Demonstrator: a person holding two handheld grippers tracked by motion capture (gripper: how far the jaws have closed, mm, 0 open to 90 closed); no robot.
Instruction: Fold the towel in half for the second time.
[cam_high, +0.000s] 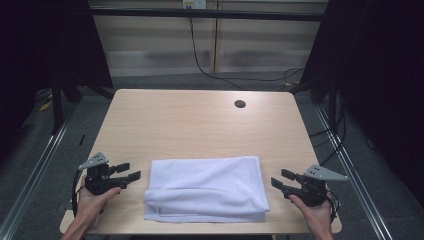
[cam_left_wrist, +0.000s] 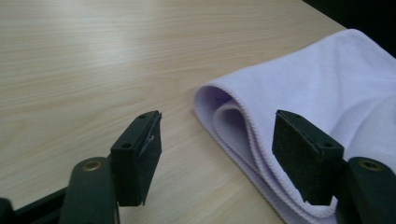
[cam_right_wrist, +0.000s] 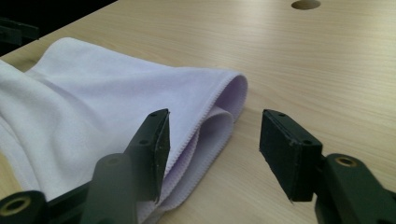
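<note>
Folded white towel (cam_high: 207, 189), soft pile with stitched hems, lies flat on the near half of a light wood-grain table (cam_high: 200, 125), its long side running across the table and its layered edges showing at both short ends. Left gripper (cam_high: 128, 174), held in the person's left hand (cam_high: 92, 205), sits just off the towel's left end, jaws apart and empty; in the left gripper view (cam_left_wrist: 217, 154) the folded corner lies just ahead of the gap, with one pad in front of the hem and not pressing on it. Right gripper (cam_high: 281, 179), in the right hand (cam_high: 316, 212), sits just off the towel's right end, jaws likewise apart with nothing clamped; in the right gripper view (cam_right_wrist: 212, 154) the towel's rolled fold lies just ahead, partly behind the left-hand pad. Each gripper carries a grey three-cornered plate on top. Nothing lies between the grippers and the towel. Round cable hole (cam_high: 240, 104) in the table's far right area, well apart from the towel. No readable writing or labels. Surroundings: dark grey floor, black cable (cam_high: 210, 70) trailing down the pale panelled wall behind, black frame posts and metal rails at either side, dark curtaining left and right.
</note>
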